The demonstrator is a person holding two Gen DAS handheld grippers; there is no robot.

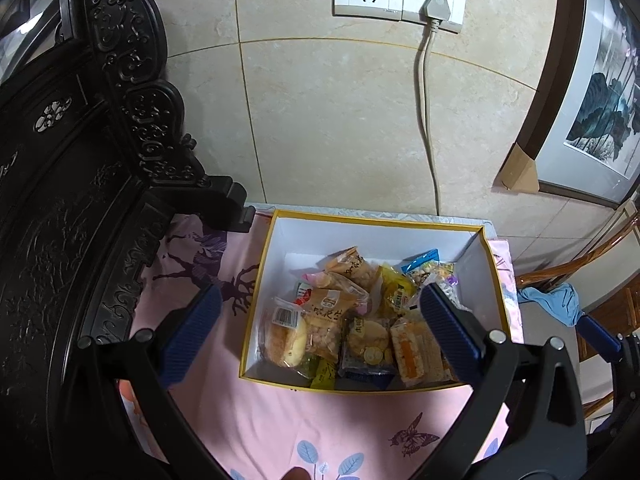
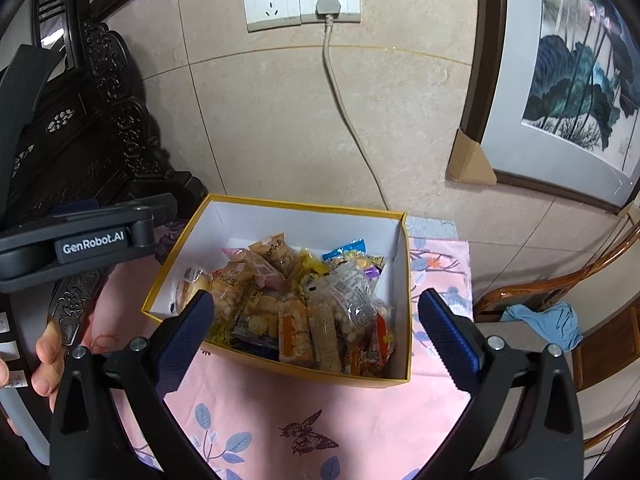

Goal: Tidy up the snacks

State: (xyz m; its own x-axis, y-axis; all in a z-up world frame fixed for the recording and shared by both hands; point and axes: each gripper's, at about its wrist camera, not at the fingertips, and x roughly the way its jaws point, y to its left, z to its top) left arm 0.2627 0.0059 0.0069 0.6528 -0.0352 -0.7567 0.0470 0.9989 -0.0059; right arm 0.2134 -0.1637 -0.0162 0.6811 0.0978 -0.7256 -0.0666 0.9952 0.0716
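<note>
We hold the left gripper (image 1: 320,320) and right gripper (image 2: 316,322), both spread and empty, above the yellow-rimmed box (image 2: 280,368) of snack packets (image 2: 320,308); packing appears complete, next retreat.

a box (image 2: 280,370) sits on a cloth (image 2: 320,416) spread over a table, close to the far wall (image 2: 260,120). snack packets (image 2: 304,308) lie piled inside it, mostly toward its near side. on the wall above, two sockets (image 2: 300,0) sit side by side, and a cord (image 2: 348,112) from the right one drops behind the box. carved furniture (image 1: 60,220) stands left of the box. a framed picture (image 2: 568,80) leans at the right, with what may be a chair (image 2: 560,292) below it holding a rag (image 2: 548,320).
</note>
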